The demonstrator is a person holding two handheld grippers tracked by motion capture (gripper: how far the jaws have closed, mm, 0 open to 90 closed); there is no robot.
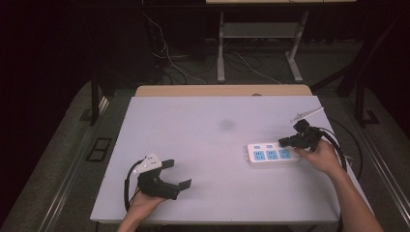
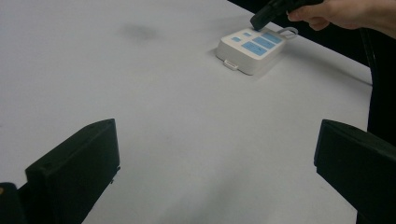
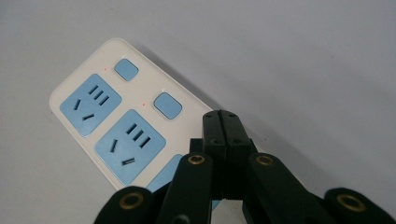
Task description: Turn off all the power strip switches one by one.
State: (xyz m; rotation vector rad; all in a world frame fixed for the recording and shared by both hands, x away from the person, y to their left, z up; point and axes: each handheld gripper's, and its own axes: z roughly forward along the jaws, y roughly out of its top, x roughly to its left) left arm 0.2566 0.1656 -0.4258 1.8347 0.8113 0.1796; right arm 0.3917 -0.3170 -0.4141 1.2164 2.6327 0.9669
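Observation:
A white power strip (image 1: 270, 154) with three blue sockets lies flat at the right of the white table (image 1: 193, 130). In the right gripper view the power strip (image 3: 107, 116) shows two blue switches (image 3: 167, 105). My right gripper (image 3: 226, 116) is shut with nothing between its jaws. Its tips rest over the strip's far edge just past the second switch, hiding what lies under them. From above, the right gripper (image 1: 283, 141) points left over the strip. My left gripper (image 1: 177, 174) stands open near the front left, far from the strip (image 2: 250, 46).
A dark smudge (image 1: 226, 124) marks the table's middle. A wooden strip (image 1: 222, 90) runs along the far edge. Behind it stand a metal desk frame (image 1: 221, 48) and loose cables on the floor. A black cable (image 1: 341, 150) trails by the right hand.

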